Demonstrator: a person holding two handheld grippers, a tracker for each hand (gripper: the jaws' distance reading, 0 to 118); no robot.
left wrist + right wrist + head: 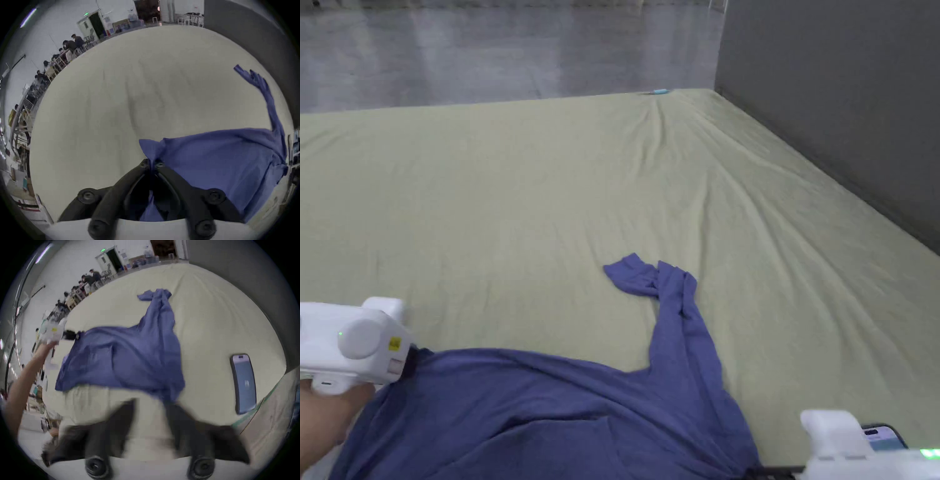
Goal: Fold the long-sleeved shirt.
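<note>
Left hand-held gripper (pixel 152 164) clamps the unfolded shirt (pixel 219 162) corner; right hand-held gripper (pixel 151 404) gapes just short of its hem; no folds made.

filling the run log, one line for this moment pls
stage: spreading blue long-sleeved shirt on pale green sheet | left gripper: shut on shirt edge | right gripper: open beside shirt | sleeve: stretched away

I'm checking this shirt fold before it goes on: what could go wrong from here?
1. The left claw pinches only a small corner of the blue shirt; a hard pull might slip it free.
2. The right claw is open beside the hem, so the shirt may swing unevenly.
3. The sleeve lies bunched and twisted on the sheet; folding now could trap creases. The phone lies close by.
</note>
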